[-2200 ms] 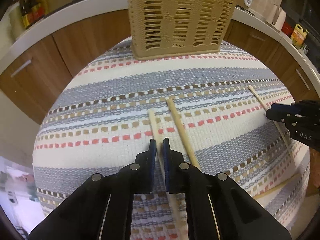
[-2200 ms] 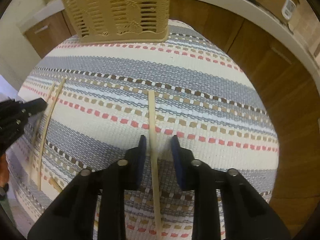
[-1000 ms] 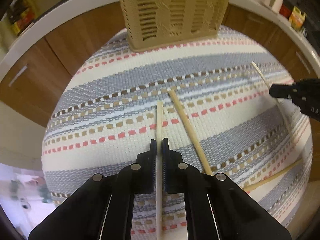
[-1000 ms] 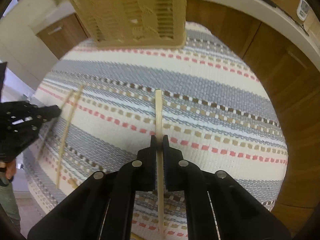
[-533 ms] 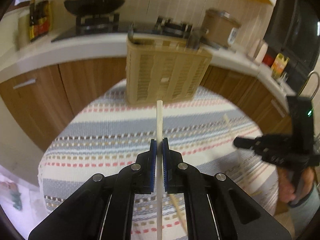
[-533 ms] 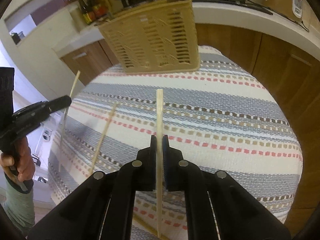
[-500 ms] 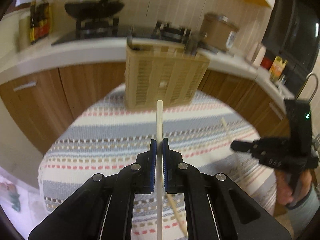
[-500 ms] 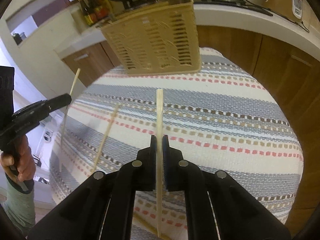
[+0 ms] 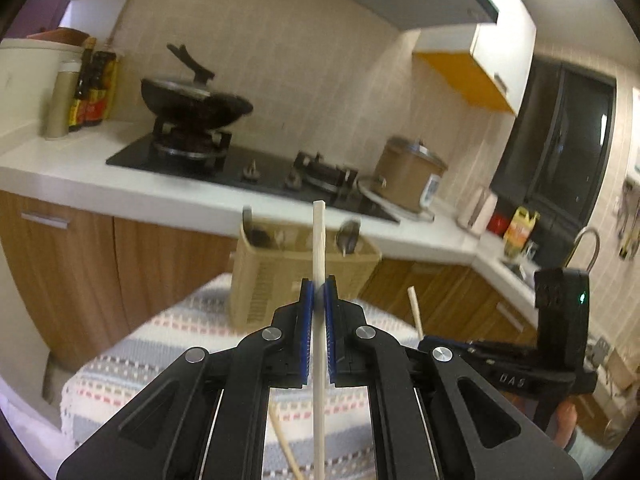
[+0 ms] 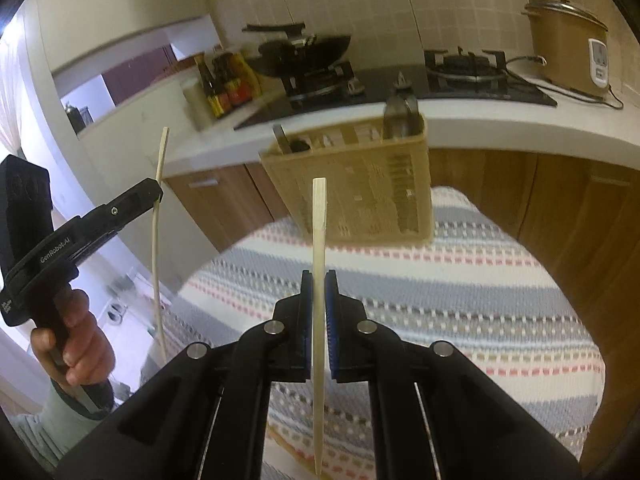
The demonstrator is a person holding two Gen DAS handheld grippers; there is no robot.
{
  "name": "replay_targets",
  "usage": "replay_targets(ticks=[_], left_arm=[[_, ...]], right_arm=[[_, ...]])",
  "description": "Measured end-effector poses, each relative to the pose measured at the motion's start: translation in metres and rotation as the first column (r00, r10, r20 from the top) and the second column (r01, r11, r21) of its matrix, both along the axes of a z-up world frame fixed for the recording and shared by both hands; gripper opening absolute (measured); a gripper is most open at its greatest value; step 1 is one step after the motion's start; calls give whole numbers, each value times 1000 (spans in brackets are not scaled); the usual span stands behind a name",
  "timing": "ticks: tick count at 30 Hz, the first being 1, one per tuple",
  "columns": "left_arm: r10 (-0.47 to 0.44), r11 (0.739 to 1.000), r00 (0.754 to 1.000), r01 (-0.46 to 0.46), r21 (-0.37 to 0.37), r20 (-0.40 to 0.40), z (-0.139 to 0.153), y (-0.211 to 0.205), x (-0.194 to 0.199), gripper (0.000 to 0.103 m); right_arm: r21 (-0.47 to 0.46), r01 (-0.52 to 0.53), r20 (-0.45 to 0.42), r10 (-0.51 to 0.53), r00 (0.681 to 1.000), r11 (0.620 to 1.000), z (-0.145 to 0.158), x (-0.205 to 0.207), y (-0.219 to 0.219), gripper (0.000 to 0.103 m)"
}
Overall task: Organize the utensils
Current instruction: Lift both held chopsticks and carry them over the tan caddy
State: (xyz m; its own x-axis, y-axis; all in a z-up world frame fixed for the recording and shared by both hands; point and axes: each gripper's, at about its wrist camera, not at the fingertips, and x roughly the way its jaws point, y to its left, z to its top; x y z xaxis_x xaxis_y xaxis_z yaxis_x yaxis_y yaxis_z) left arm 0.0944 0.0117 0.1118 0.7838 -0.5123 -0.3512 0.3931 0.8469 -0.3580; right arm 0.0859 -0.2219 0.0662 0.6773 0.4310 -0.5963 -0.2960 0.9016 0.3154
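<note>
A pale wooden chopstick [image 9: 319,264] is clamped between the blue pads of the left gripper [image 9: 319,286], its blunt square end raised above the fingertips and its shaft running back between the black fingers. A second chopstick [image 10: 319,236] is pinched in the same manner by the right gripper [image 10: 319,280], with the jaws clenched tightly on it and its tapered end pointing back toward the camera. Both chopsticks are held in the air above a table covered with a striped woven tablecloth [image 10: 460,300]. A beige slatted utensil basket [image 10: 360,192] is seen at the far edge of the cloth, ahead of both grippers, and dark utensil handles are seen projecting from its top. One more chopstick [image 9: 286,448] is left lying on the cloth below the left gripper. In the right wrist view the left gripper's handle is gripped by a hand [image 10: 76,344] at the left edge. Behind the table a white counter [image 9: 120,184] carries a gas hob, a black wok [image 9: 192,100], sauce bottles [image 9: 90,92] and a brown rice cooker [image 10: 568,36].
</note>
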Motion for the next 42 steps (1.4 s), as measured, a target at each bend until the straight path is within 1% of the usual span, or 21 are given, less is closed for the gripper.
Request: replay_targets(ticks=[5, 9, 10, 13, 16, 19, 22, 24, 27, 28, 29, 30, 32, 36, 39, 42], left_arm=[[17, 997, 998, -13, -74, 56, 15, 7, 16, 4], [-4, 992, 998, 11, -123, 58, 23, 8, 37, 4], [-9, 991, 998, 17, -133, 62, 26, 7, 44, 4], [0, 991, 996, 11, -131, 89, 34, 4, 57, 4], [4, 990, 992, 15, -144, 126, 46, 0, 74, 4], [16, 990, 987, 7, -142, 157, 55, -3, 88, 4], [41, 989, 982, -13, -147, 187, 60, -7, 109, 4], [60, 989, 978, -32, -143, 198, 61, -10, 120, 4], [90, 990, 974, -65, -124, 208, 58, -14, 139, 4], [98, 991, 973, -75, -115, 208, 56, -15, 144, 4], [108, 991, 972, -89, -99, 210, 53, -17, 151, 4], [116, 990, 970, -97, -98, 211, 51, -15, 154, 4], [134, 987, 970, -111, -119, 201, 45, -9, 162, 4], [176, 975, 966, -145, -167, 191, 35, 4, 173, 4], [189, 970, 962, -152, -189, 195, 32, 6, 178, 4], [187, 966, 963, -145, -213, 193, 31, 6, 184, 4]], right_arm=[[21, 19, 59, -21, 998, 1000, 18, 22, 3, 5], [43, 31, 84, -34, 996, 999, 30, 42, 2, 5], [77, 18, 76, -24, 997, 997, 34, 52, -1, 5], [196, 12, 47, -22, 999, 980, 42, 76, -13, 5], [203, 54, 92, -74, 993, 978, 54, 94, -22, 5], [231, 96, 122, -127, 984, 968, 65, 113, -34, 5], [218, 164, 180, -205, 962, 962, 74, 131, -44, 5], [234, 176, 182, -221, 958, 956, 75, 142, -51, 5], [291, 194, 153, -246, 957, 937, 71, 164, -63, 5], [297, 208, 158, -263, 952, 932, 70, 171, -67, 5], [297, 219, 165, -276, 947, 929, 71, 175, -69, 5], [298, 232, 174, -292, 940, 926, 69, 179, -71, 5], [293, 246, 192, -308, 932, 924, 68, 182, -73, 5], [204, 293, 281, -342, 897, 934, 67, 185, -66, 5], [132, 298, 328, -325, 887, 946, 62, 186, -53, 5], [93, 304, 348, -317, 882, 948, 57, 186, -44, 5]])
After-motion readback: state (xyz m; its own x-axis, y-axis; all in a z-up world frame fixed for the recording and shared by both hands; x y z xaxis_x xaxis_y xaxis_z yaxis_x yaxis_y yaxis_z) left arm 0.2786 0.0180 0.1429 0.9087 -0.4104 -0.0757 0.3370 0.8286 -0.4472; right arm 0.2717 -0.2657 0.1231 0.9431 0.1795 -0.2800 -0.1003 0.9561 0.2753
